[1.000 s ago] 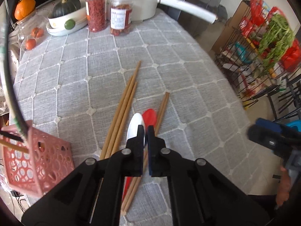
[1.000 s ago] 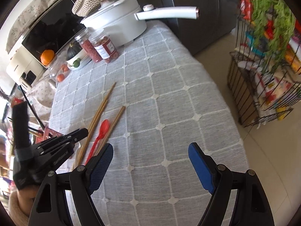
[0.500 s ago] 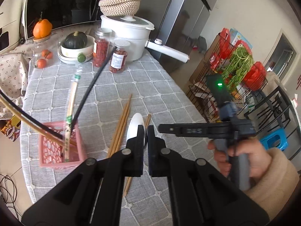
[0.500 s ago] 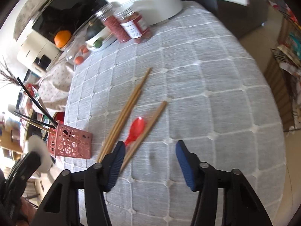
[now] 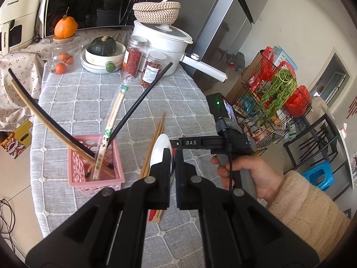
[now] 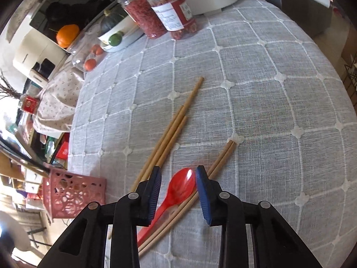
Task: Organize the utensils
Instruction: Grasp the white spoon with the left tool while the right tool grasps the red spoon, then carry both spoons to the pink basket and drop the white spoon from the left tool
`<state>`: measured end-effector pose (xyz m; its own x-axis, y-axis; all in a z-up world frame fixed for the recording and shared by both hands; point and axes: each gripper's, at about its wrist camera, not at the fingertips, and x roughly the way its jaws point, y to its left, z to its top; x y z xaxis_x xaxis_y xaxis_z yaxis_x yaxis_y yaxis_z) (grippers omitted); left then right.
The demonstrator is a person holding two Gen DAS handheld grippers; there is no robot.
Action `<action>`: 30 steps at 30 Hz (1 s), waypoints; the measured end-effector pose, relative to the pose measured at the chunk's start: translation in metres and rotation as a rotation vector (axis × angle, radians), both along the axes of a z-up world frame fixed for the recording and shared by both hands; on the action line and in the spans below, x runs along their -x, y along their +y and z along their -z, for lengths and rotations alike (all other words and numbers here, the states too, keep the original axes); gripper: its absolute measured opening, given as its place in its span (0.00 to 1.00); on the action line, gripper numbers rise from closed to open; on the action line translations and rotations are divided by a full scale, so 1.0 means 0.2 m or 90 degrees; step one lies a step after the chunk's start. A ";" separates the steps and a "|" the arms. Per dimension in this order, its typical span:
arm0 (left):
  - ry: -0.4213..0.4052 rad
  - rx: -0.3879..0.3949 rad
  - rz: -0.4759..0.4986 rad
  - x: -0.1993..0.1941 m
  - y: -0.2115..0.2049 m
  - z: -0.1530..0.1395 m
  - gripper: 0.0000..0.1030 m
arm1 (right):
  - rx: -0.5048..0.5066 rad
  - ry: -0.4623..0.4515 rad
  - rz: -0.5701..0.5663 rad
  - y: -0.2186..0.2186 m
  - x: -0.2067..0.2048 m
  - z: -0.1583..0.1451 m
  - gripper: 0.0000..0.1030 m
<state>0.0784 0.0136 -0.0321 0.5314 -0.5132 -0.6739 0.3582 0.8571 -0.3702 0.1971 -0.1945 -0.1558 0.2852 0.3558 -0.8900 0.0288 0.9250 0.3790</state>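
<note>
Kitchen corner, grey quilted cloth over the desk (image 5: 73, 102); microwave, white pot, jars and fruit line its far edge, well beyond both tongs.

Pink basket (image 5: 75, 169), ahead-left of the left tongs: already holds two black chopsticks, a tan one and a wrapped pair, all leaning out. This part of the sorting looks done.

Loose wooden chopsticks (image 6: 171, 131): three lie together on the cloth just beyond the right tongs' left finger; a further pair (image 6: 221, 160) runs diagonally under the right finger. None in the basket yet.

White spoon (image 5: 161, 149): the left tongs (image 5: 173, 174) are clamped on it, its bowl sticking up ahead of the tips, raised off the cloth and not yet over the basket.

Red spoon (image 6: 181, 187): lies on the cloth against the diagonal pair. Right tongs (image 6: 178, 189) point steeply down with its bowl between the blue pads; jaws closing, pads not yet pressing.

Judgement: roughly midway. Left to do: two spoons and five loose chopsticks.
</note>
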 end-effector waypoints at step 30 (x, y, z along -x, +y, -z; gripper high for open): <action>-0.199 0.206 -0.291 -0.11 0.36 -0.13 0.04 | -0.048 -0.141 -0.006 0.01 0.25 -0.37 0.03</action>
<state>0.1010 0.0856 -0.0062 0.8908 -0.3399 -0.3015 0.1158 0.8116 -0.5726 0.1470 -0.1916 -0.0810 0.4669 0.4224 -0.7769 -0.0714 0.8937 0.4430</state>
